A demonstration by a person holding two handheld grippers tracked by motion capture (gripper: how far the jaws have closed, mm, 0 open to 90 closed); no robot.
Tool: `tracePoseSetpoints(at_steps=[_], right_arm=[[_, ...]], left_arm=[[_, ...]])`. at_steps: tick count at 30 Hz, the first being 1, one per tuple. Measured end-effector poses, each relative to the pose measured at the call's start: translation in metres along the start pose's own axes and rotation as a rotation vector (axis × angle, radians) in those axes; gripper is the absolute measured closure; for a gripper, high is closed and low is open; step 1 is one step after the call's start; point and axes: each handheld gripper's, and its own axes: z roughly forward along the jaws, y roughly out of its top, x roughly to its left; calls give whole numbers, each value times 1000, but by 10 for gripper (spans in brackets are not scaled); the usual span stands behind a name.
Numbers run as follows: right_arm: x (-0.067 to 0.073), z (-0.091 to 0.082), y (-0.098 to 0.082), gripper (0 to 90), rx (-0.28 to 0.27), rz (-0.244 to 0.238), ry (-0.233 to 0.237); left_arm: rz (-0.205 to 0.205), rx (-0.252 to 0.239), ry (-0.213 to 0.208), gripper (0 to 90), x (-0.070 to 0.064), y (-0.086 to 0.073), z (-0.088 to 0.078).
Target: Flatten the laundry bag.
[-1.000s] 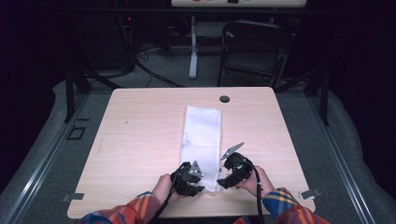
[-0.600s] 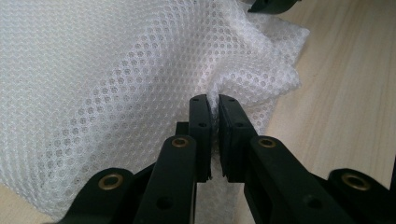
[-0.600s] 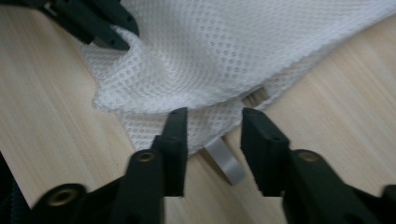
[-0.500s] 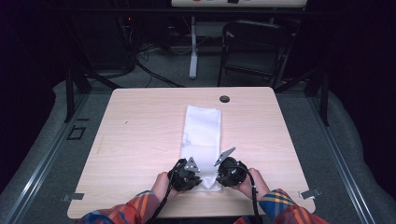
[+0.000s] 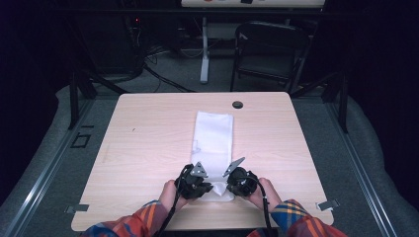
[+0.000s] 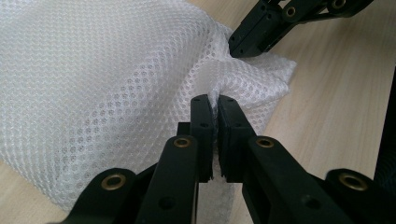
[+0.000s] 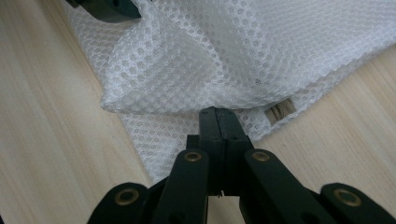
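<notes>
Mesh bag [image 5: 213,136]: white, flat, lying lengthwise on table [image 5: 148,148].
Left gripper [image 6: 214,105]: you are pinching its near edge.
Right gripper [image 7: 218,114]: you are clamping that edge too.
Hidden: near edge, under both grippers in the high view.

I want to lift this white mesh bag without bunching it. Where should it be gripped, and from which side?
Grip the mesh bag at the two corners of its near short edge, coming from the person's side of the table. It lies flat and long, running away from the person, so that edge is closest. The left gripper and right gripper have just closed on mesh there.
</notes>
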Motion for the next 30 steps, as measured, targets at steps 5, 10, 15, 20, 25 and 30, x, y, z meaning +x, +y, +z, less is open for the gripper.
tracePoseSetpoints(at_steps=[5, 10, 15, 20, 25, 30], right_arm=[[1, -1, 0, 900, 16, -4, -9], [-1, 0, 0, 900, 7, 0, 6], [-3, -1, -1, 900, 6, 5, 17], [-5, -1, -1, 900, 14, 4, 19], [-5, -1, -1, 900, 10, 15, 22], [-6, -1, -2, 900, 10, 19, 20]], left_arm=[[-3, -12, 30, 861, 5, 1, -8], [-14, -17, 49, 862, 9, -1, -14], [-25, -26, 50, 864, 13, -3, -20], [-30, -34, 51, 862, 18, -6, -27], [-47, -23, 54, 861, 22, -9, -31], [-60, -24, 73, 859, 26, -12, -35]])
